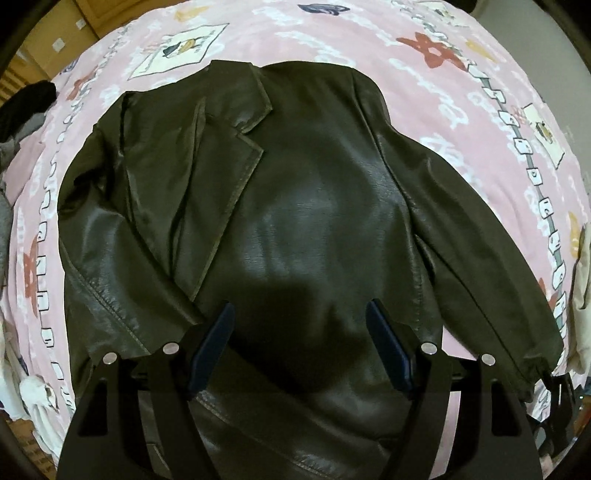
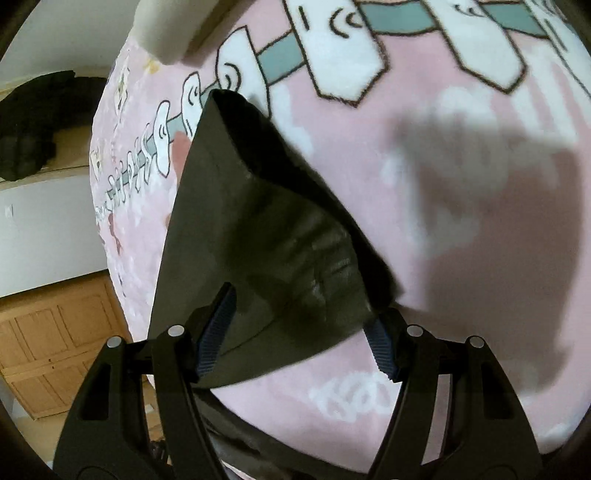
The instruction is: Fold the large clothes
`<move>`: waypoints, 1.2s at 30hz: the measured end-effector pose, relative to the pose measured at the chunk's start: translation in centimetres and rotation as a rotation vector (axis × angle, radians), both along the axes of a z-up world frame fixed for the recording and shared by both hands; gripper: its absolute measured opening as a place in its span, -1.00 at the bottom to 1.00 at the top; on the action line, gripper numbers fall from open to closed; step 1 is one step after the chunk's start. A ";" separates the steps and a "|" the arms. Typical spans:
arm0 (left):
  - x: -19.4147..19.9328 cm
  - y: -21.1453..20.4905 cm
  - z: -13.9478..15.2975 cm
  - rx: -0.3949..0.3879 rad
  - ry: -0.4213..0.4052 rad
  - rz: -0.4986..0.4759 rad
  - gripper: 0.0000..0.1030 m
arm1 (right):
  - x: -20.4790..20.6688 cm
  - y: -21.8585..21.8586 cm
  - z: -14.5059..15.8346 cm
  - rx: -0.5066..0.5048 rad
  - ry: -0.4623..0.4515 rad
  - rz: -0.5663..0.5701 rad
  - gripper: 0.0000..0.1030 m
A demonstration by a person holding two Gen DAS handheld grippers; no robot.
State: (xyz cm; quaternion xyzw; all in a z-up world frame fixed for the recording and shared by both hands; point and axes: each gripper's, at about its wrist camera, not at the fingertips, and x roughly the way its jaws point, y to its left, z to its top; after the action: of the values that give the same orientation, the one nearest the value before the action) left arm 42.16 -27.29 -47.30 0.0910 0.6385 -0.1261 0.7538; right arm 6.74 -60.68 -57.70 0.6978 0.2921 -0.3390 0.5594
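Observation:
A dark olive-brown leather jacket [image 1: 295,206] lies spread on the pink patterned blanket [image 1: 332,40], collar at the far end, one sleeve running down the right side [image 1: 491,251]. My left gripper [image 1: 300,314] hovers open over the jacket's lower body, holding nothing. In the right wrist view the end of a jacket sleeve [image 2: 266,236] lies on the blanket [image 2: 461,206]. My right gripper [image 2: 301,306] is open, its fingers standing either side of the sleeve's near end, not closed on it.
Grey and black clothes [image 1: 26,114] lie at the blanket's left edge, white cloth [image 1: 33,391] at lower left. A wooden cabinet [image 2: 48,347] and a dark bundle [image 2: 37,122] sit left of the bed. A cream pillow [image 2: 166,26] lies at the far edge.

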 end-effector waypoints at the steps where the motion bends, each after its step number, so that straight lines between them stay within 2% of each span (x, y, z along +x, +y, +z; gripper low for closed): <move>1: 0.0 -0.1 -0.1 0.003 0.001 0.000 0.38 | 0.3 0.0 0.4 -0.029 0.025 0.031 -0.22; 3: 0.2 -0.3 -0.4 0.011 0.003 0.003 0.38 | 0.4 0.1 0.9 -0.081 0.036 0.076 -0.63; 4: 0.3 -0.3 -0.5 0.015 0.003 0.007 0.38 | 0.3 0.1 1.0 -0.080 0.031 0.078 -0.70; 7: 0.9 0.0 -0.9 0.024 0.006 0.031 0.38 | 0.2 -0.2 1.7 -0.080 0.004 0.076 -0.77; 11: 2.3 0.6 -1.0 0.015 0.008 0.073 0.37 | 0.8 -0.7 6.3 -0.196 -0.039 0.107 -0.81; 13: 3.2 0.5 -0.7 0.002 0.001 0.090 0.36 | 1.1 -0.9 8.2 -0.221 -0.076 0.099 -0.85; 17: 7.0 -1.8 0.4 -0.050 -0.058 0.103 0.27 | 2.4 -1.5 12.2 -0.306 -0.124 0.149 -0.86; 18: 7.9 -2.3 0.4 -0.062 -0.062 0.108 0.23 | 2.8 -1.5 13.1 -0.324 -0.137 0.168 -0.86; 21: 11.9 -4.5 -0.9 -0.098 -0.039 0.150 -0.15 | 3.4 -1.1 14.5 -0.357 -0.156 0.215 -0.86; 23: 14.7 -5.8 -2.7 -0.103 0.011 0.190 -0.66 | 3.6 -0.8 14.6 -0.356 -0.162 0.231 -0.86; 25: 16.4 -6.9 -4.8 -0.088 0.059 0.216 -0.84 | 3.8 -0.5 14.2 -0.349 -0.153 0.249 -0.86; 29: 17.4 -8.3 -8.1 -0.012 0.103 0.220 -0.91 | 3.2 -0.2 13.3 -0.314 -0.146 0.253 -0.86; 31: 17.4 -9.0 -9.3 0.039 0.092 0.174 -0.93 | 3.3 0.1 13.2 -0.316 -0.150 0.258 -0.86; 34: 17.2 -11.1 -9.6 0.136 0.045 0.066 -0.99 | 3.9 0.8 14.3 -0.352 -0.168 0.291 -0.86; 36: 17.3 -11.1 -8.9 0.121 0.052 0.068 -1.00 | 4.6 1.2 15.6 -0.399 -0.178 0.326 -0.86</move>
State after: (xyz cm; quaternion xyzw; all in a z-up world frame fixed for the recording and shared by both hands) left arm 59.44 -38.44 -56.20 0.1115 0.6671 -0.0640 0.7338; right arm 11.36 -59.45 -42.07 0.5446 0.2778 -0.2325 0.7564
